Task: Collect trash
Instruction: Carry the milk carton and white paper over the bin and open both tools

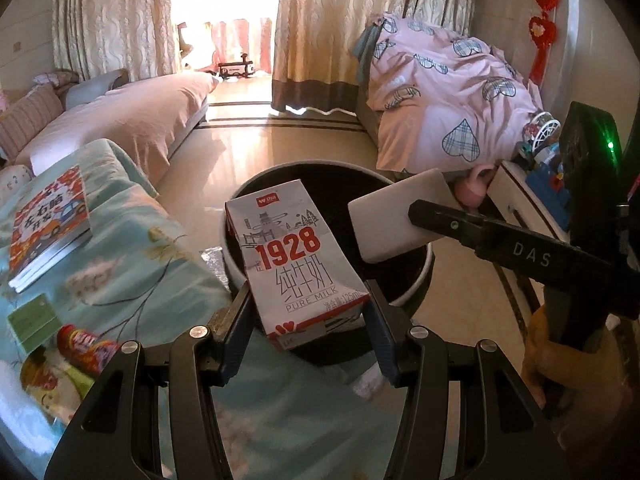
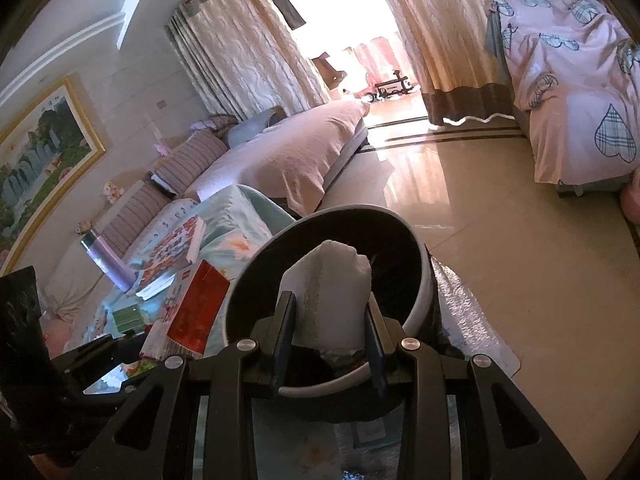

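My left gripper (image 1: pixel 310 300) is shut on a small white and red milk carton (image 1: pixel 294 256) marked 1928, held over the near rim of a round bin (image 1: pixel 416 284) with a white rim and dark inside. My right gripper (image 2: pixel 330 316) is shut on a flat white packet (image 2: pixel 332 300) and hovers above the same bin (image 2: pixel 422 304). From the left wrist that packet (image 1: pixel 396 220) and the right gripper's black finger (image 1: pixel 460 226) reach in from the right over the bin's mouth. The carton (image 2: pixel 192 312) shows at the left of the right wrist view.
A table with a light blue flowered cloth (image 1: pixel 132 264) holds a picture book (image 1: pixel 48 224), a green card (image 1: pixel 32 322), a red snack wrapper (image 1: pixel 86 346) and a purple bottle (image 2: pixel 108 260). Sofas (image 1: pixel 132 116) stand behind; a pink heart-print cover (image 1: pixel 448 92) drapes furniture at right. Glossy floor (image 1: pixel 288 144) lies beyond.
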`<move>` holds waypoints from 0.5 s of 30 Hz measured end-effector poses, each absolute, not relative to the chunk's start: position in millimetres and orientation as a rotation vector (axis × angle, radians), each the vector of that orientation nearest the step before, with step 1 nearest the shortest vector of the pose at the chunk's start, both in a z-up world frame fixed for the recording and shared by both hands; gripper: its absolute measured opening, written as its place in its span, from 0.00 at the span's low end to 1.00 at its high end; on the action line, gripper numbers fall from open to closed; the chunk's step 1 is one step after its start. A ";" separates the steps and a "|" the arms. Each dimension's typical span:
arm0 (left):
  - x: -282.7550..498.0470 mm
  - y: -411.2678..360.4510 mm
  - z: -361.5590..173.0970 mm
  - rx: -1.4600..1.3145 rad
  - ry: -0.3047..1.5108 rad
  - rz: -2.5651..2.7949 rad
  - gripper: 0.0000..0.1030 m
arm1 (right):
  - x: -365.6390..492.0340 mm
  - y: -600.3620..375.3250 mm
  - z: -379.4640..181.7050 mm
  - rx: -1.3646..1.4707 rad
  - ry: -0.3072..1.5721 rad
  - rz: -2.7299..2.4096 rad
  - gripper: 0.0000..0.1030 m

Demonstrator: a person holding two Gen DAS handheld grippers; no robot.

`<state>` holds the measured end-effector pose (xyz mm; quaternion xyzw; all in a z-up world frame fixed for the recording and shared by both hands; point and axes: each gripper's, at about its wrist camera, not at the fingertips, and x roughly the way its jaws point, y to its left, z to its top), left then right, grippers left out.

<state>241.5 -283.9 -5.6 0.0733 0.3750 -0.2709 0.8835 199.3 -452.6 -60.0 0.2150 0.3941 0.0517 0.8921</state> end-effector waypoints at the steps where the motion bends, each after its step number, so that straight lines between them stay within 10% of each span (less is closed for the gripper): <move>1: 243.4 -286.2 -6.7 0.157 0.785 -0.563 0.51 | 201.9 -453.6 -60.9 0.442 0.822 0.106 0.32; 15: 263.5 -299.5 -12.6 0.171 0.815 -0.572 0.52 | 219.5 -464.4 -70.9 0.433 0.856 0.089 0.36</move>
